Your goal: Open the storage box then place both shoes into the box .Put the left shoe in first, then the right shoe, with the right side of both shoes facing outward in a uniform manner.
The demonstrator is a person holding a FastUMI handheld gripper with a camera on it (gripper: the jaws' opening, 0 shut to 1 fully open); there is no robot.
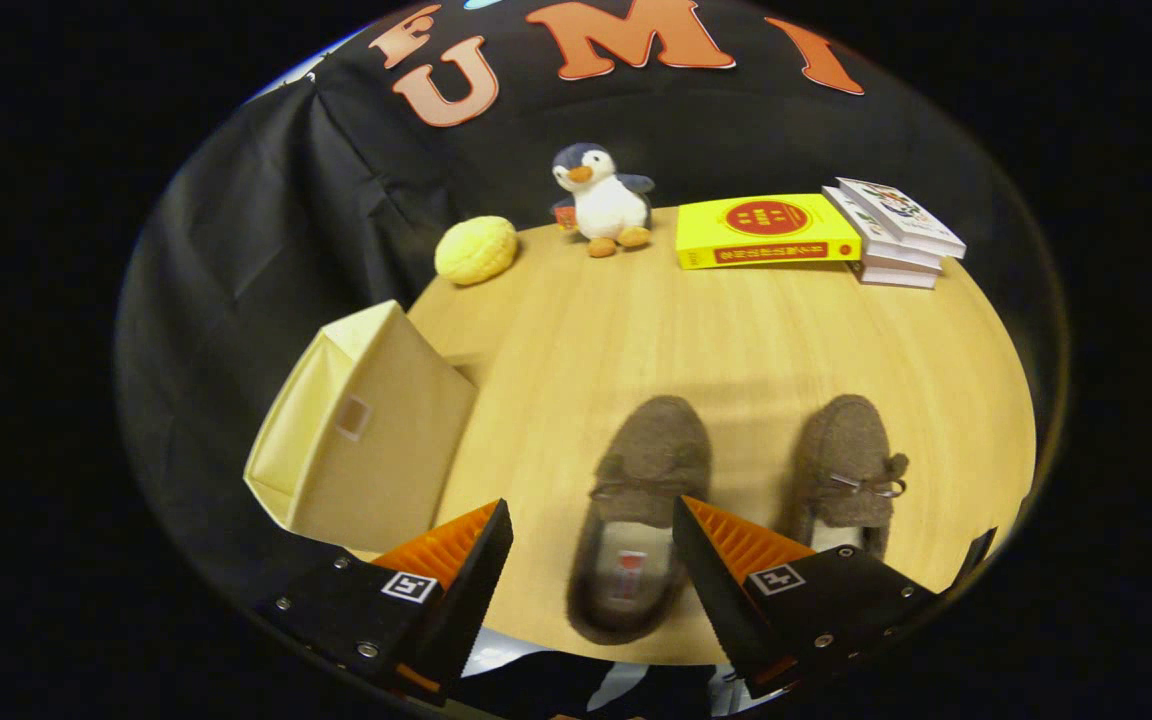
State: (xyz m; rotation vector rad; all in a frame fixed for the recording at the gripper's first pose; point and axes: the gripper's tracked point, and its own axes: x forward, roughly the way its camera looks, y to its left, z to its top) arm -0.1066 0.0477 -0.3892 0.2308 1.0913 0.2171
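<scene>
Gripper (591, 560): jaws spread wide, holding nothing, hovering above near edge of table.
Storage box (366, 430): left of fingers, folded fabric, lid seemingly shut; opening step judged not yet begun.
Left shoe (636, 520): between fingers, toe pointing far.
Right shoe (851, 470): just right of it, partly behind right finger.
Next move: swing left to box, take hold of flap.
Table (736, 340): pale wood, round-looking.
Far edge: yellow bun (476, 250), plush penguin (601, 200), yellow book (766, 230), stacked books (896, 235).
Room: black cloth wall.
</scene>
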